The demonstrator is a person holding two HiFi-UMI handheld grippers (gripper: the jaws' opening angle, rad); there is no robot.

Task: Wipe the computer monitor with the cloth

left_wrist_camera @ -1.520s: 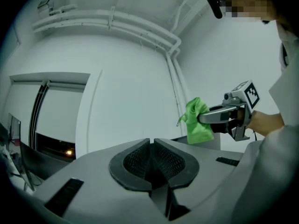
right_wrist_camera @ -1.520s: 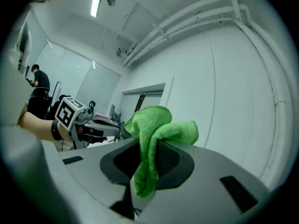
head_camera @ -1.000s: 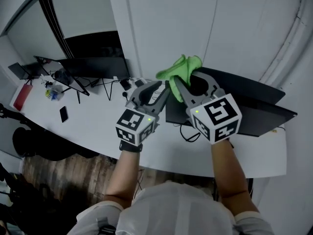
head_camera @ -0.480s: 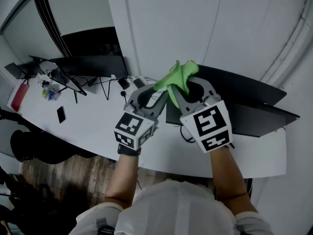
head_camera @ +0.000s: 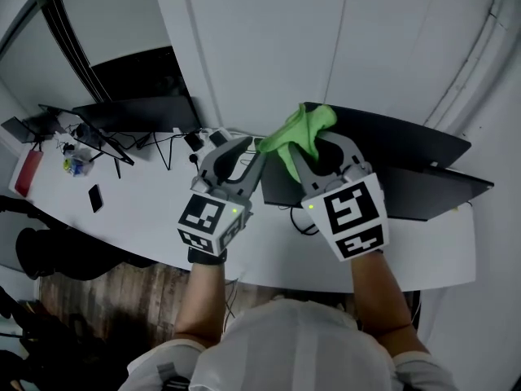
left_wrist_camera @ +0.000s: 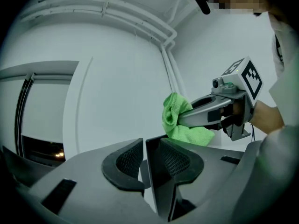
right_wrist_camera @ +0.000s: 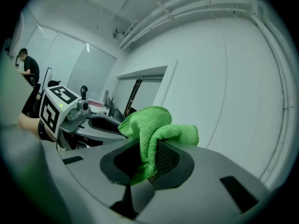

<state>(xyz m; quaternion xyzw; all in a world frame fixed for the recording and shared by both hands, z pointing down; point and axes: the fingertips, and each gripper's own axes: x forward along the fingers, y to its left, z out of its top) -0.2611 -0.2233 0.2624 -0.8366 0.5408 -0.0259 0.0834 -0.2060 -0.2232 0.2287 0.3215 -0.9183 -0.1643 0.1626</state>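
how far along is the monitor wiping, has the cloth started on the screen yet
Done: the green cloth is picked up and pinched in the right tongs. In hand: it sits at the top left edge of the monitor, and the left tongs appear to clamp that edge. Whether the cloth touches is unclear. Left: the wiping itself; no wiped area shows.

This is an office. A long white bench runs along a plain white wall. It carries a black computer monitor, more screens farther along, trailing cables and a phone. A dark chair stands at the bench on a wood-look floor. Beyond are glazed partitions and a person.
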